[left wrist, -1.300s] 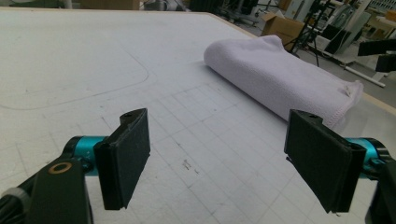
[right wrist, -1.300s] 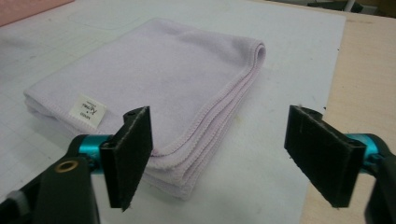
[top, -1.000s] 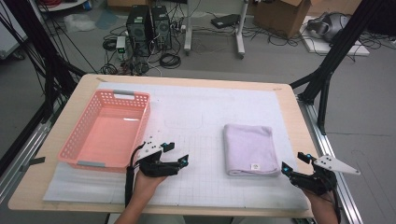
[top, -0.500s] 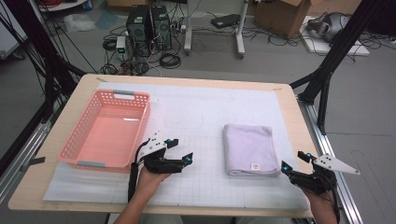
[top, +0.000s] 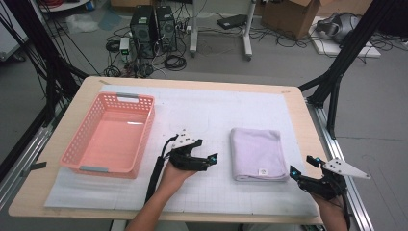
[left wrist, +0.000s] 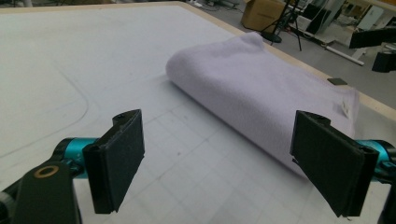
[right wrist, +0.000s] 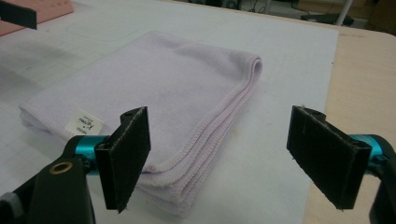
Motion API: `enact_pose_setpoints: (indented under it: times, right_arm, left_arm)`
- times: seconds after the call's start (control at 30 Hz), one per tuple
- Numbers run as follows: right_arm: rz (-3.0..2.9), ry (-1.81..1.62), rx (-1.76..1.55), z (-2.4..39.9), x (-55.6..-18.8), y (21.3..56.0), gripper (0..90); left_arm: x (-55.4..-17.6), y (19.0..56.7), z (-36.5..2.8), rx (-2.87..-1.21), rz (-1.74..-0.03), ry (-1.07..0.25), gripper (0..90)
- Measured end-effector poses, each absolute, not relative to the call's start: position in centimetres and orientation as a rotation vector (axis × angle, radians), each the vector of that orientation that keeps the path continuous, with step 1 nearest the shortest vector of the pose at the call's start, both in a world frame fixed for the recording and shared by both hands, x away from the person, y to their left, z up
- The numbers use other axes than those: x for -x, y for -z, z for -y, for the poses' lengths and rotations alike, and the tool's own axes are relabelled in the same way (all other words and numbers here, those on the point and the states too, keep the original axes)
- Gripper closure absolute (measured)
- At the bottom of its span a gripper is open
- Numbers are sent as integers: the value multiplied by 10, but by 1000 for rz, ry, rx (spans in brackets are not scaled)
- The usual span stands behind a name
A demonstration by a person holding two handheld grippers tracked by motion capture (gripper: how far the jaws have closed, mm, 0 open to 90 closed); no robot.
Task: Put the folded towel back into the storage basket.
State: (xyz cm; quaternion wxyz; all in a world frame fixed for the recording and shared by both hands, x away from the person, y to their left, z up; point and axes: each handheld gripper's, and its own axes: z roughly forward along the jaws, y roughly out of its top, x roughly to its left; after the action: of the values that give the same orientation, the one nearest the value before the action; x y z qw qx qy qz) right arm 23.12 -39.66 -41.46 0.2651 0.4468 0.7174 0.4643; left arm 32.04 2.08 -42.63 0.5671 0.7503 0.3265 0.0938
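Note:
A folded lilac towel (top: pixel 255 151) with a small white label lies flat on the white mat (top: pixel 202 110), right of centre. My left gripper (top: pixel 211 161) hovers just left of the towel and points at its rolled edge (left wrist: pixel 261 88). Its jaws have just been opening and now stand open, with nothing between them (left wrist: pixel 233 154). My right gripper (top: pixel 301 166) sits at the towel's near right corner, open, and its jaws frame the stitched corner (right wrist: pixel 163 88) without touching it (right wrist: pixel 233 158).
A pink plastic basket (top: pixel 149 125) stands on the left of the mat, with nothing in it. The wooden table edge (top: pixel 308 125) runs close to the right of the towel. Black frame legs, computers and cables lie on the floor beyond.
My left hand has carried its gripper to the right, closer to the towel. The right gripper, the towel and the basket have not moved.

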Motion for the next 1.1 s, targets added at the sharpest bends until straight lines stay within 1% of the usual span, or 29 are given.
enact_pose_setpoints:
  times: [0.07, 0.27, 0.37, 0.43, 0.7, 0.9, 1.1]
  right_arm:
    - [-1935, -1257, -1210, 398, -231, 414, 207]
    - [-1924, -1263, -1225, 401, -231, 414, 206]
    - [-1927, -1261, -1232, 402, -231, 415, 207]
    - [-1926, -1265, -1236, 402, -231, 415, 206]
    - [-1936, -1265, -1219, 399, -231, 416, 207]
    - [-1941, -1270, -1219, 397, -231, 414, 207]
    - [-1948, -1267, -1217, 395, -231, 415, 207]
  left_arm:
    - [-326, 423, -6, -1793, -765, -219, 184]
    - [-336, 425, 15, -1822, -807, -189, 186]
    - [-341, 429, 33, -1862, -807, -164, 204]
    - [-342, 430, 38, -1871, -815, -164, 226]
    - [-348, 445, 59, -1897, -875, -95, 230]
    - [-351, 449, 69, -1887, -935, -12, 237]
    - [-353, 453, 81, -1912, -956, 0, 230]
